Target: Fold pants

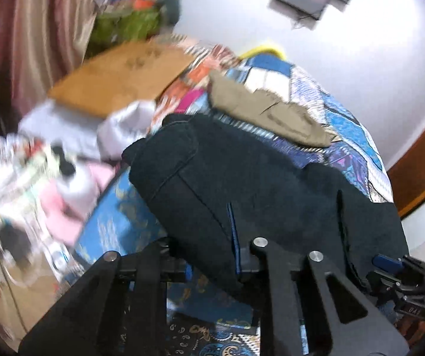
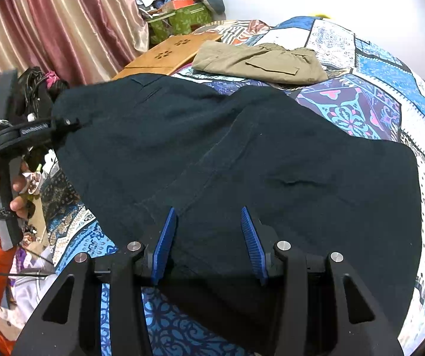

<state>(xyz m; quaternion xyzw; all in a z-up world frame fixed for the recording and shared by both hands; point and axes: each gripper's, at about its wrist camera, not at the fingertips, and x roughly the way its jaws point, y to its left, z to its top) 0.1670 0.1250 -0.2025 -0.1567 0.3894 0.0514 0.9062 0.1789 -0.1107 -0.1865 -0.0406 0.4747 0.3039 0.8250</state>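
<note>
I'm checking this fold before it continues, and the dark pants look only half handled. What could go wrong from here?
1. The right claw is open over the dark pants, gripping nothing; lifting now would probably leave that side behind.
2. The left claw sits at the pants' far edge; pulling from one side alone may skew the fold.
3. The khaki pants lie just beyond on the quilt and could get dragged or covered.

Khaki pants beyond dark pants; bare quilt right; wooden board far-left.
</note>
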